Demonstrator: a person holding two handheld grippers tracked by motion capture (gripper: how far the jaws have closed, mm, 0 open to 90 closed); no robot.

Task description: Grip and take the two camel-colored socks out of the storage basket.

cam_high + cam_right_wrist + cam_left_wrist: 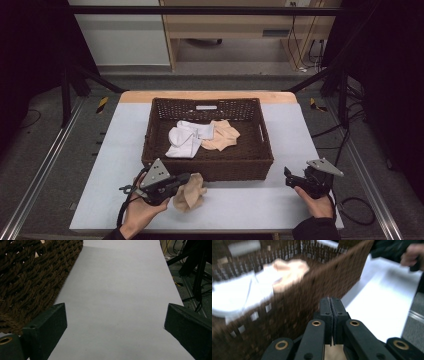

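Left hand-held gripper clenched on beige sock, basket at 12 o'clock; thin pinch may slip, snag rim. Right hand-held gripper released, idle.

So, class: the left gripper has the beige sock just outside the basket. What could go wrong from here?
1. The beige sock hangs bunched from the left gripper, whose jaws are closed; a thin pinch might slip.
2. The basket wall stands right beside it, so the sock could snag on the rim.

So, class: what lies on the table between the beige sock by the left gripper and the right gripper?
Nothing: in the high view, bare table separates the beige sock from the right gripper.
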